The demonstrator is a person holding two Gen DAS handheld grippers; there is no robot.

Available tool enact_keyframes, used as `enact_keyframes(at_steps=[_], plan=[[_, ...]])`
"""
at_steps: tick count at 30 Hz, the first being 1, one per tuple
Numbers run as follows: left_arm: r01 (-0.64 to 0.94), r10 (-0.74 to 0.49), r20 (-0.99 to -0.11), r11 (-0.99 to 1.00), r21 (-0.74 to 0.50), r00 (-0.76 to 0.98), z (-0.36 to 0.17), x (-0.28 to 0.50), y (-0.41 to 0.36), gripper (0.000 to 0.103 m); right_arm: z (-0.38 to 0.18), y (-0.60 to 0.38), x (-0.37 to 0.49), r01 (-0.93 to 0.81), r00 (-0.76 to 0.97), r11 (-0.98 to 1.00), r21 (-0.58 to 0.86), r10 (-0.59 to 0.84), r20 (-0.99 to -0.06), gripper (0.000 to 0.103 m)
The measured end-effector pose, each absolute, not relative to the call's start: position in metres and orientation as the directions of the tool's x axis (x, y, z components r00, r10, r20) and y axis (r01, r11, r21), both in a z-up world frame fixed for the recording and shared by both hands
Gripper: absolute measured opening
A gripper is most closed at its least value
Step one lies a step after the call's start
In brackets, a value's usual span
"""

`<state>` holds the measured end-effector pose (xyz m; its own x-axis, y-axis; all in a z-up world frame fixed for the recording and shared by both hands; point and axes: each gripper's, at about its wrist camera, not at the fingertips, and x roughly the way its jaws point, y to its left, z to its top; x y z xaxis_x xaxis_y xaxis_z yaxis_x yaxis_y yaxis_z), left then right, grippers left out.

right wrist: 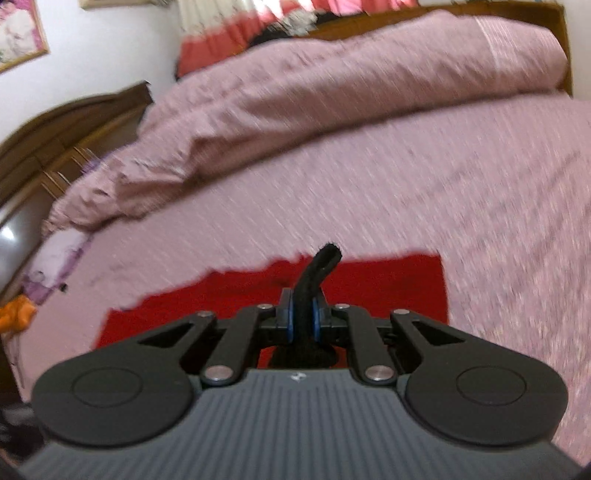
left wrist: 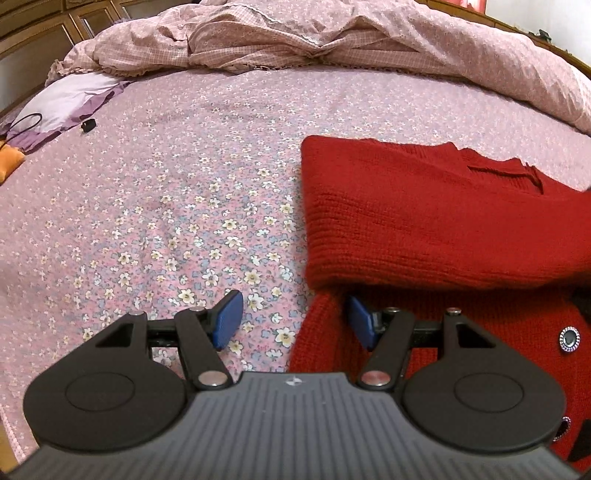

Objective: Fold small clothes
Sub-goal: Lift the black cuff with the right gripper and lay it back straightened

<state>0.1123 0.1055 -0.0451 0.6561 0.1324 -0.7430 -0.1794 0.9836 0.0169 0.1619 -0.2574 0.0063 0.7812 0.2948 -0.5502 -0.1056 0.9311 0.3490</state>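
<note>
From the left wrist view we see our left gripper (left wrist: 291,319) with its blue pads (left wrist: 228,319) standing apart, nothing pressed between them; the left pad hangs over the flowered bedsheet (left wrist: 166,206), while the right pad sits just at the near left edge of the red knitted sweater (left wrist: 424,221), under a fold of it; the sweater lies flat on the sheet at the right of this view, folded over itself, its long axis running across the picture from its rounded left edge off toward the right; a slit or neckline shows near its far right; two dark round buttons with sparkling rims (left wrist: 569,338) sit on the lower layer at the right edge; a rumpled pink quilt (left wrist: 295,33) is heaped along the far side of the bed; a lilac pillow (left wrist: 66,99) and an orange pouch (left wrist: 9,164) lie at the far left

From the right wrist view, which is blurred, we see our right gripper (right wrist: 303,319) with its pads drawn together, clamped on a strip of black fabric (right wrist: 319,264) that rises between them and curls to the right at its tip; whether this strip belongs to the sweater we cannot tell; the red sweater (right wrist: 388,284) lies just beyond and beneath the gripper, its long axis running left to right
</note>
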Motion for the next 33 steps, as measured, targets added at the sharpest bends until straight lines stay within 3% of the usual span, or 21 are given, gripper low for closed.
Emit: enact_keyframes(at_steps=[7,13,19,23,26,33], plan=[[-0.133,0.083,-0.72,0.991,-0.014,0.689,-0.02,0.1,0.1,0.068,-0.04,-0.266,0.164,-0.035,0.737,0.928,0.371,0.275,-0.618,0.014],[-0.071,0.025,-0.688,0.997,-0.038,0.725,-0.001,0.104,0.084,0.068,-0.041,-0.27,0.161,-0.06,0.749,0.919,0.389,0.299,-0.591,0.015],[-0.006,-0.018,-0.649,0.999,-0.035,0.76,-0.002,0.128,0.062,0.068,-0.01,-0.26,0.145,-0.136,0.842,0.952,0.274,0.257,-0.474,0.013],[0.026,-0.045,-0.67,0.999,-0.038,0.741,-0.02,0.155,0.052,0.068,-0.019,-0.252,0.157,-0.13,0.822,0.975,0.181,0.208,-0.53,0.013],[0.025,-0.019,-0.69,1.0,-0.002,0.723,-0.034,0.169,0.045,0.068,-0.038,-0.255,0.165,-0.092,0.78,0.978,0.188,0.188,-0.597,0.016],[0.056,-0.005,-0.708,0.997,0.048,0.706,-0.036,0.176,0.041,0.069,-0.03,-0.275,0.155,-0.077,0.794,0.967,0.242,0.207,-0.572,0.02]])
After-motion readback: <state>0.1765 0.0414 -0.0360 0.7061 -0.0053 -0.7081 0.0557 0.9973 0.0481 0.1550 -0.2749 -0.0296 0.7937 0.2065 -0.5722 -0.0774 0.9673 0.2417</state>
